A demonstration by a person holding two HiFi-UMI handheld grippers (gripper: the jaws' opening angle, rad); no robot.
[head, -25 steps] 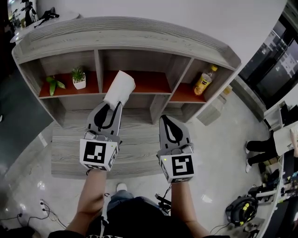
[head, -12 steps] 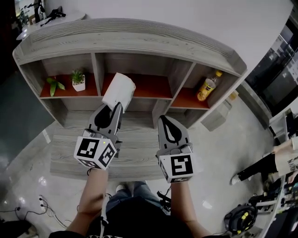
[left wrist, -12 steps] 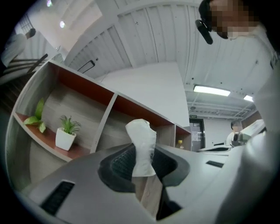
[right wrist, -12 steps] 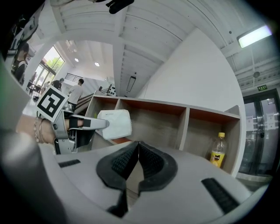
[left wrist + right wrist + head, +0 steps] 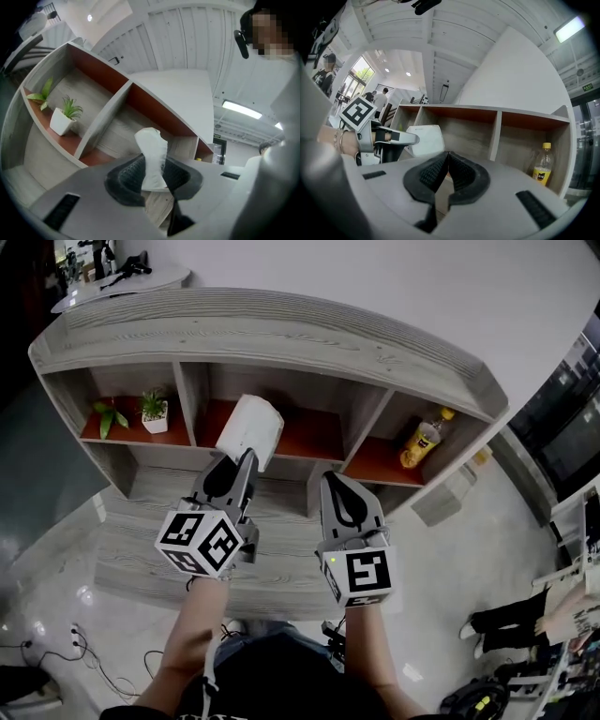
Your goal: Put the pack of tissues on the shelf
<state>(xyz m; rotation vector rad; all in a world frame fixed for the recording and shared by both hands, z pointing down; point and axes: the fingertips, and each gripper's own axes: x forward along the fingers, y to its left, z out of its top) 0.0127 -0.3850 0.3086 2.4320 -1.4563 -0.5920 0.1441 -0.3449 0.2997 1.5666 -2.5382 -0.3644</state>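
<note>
Pack of tissues [image 5: 249,431]: 1, white, clamped in the left gripper [image 5: 247,458], in front of the middle compartment.
Right gripper [image 5: 328,480]: jaws together, nothing between them.
Shelf [image 5: 281,332]: 3 compartments.
Plants [image 5: 154,407]: 2, left compartment.
Bottle [image 5: 424,439]: 1, right compartment.

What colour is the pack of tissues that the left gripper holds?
The pack of tissues is plain white; the head view shows it best.

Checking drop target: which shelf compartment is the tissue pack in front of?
The middle compartment, behind the pack of tissues; left one holds plants, right one a yellow bottle.
</note>
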